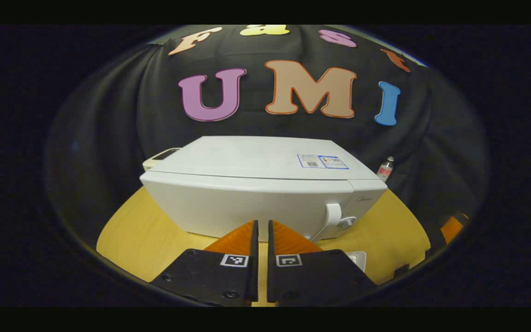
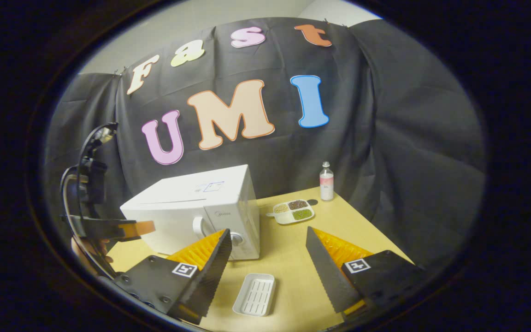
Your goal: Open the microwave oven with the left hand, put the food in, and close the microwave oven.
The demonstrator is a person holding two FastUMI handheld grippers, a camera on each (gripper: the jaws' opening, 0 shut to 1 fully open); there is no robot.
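A white microwave (image 1: 265, 193) stands on the wooden table with its door closed, its handle (image 1: 333, 216) and knob (image 1: 346, 222) at the right of the front. My left gripper (image 1: 262, 229) is shut with nothing between its fingers, a short way in front of the door and left of the handle. In the right gripper view the microwave (image 2: 201, 207) sits at the left, and the food, a white divided plate (image 2: 293, 211) of beans and grains, lies to its right. My right gripper (image 2: 268, 233) is open and empty above the table. The left gripper (image 2: 129, 228) hovers before the door.
A small bottle (image 2: 326, 181) stands at the back of the table (image 2: 293, 258) behind the plate. An empty white ribbed tray (image 2: 255, 294) lies near the front edge. A hand (image 2: 88, 251) holds the left gripper. A cream object (image 1: 159, 157) sits behind the microwave's left corner.
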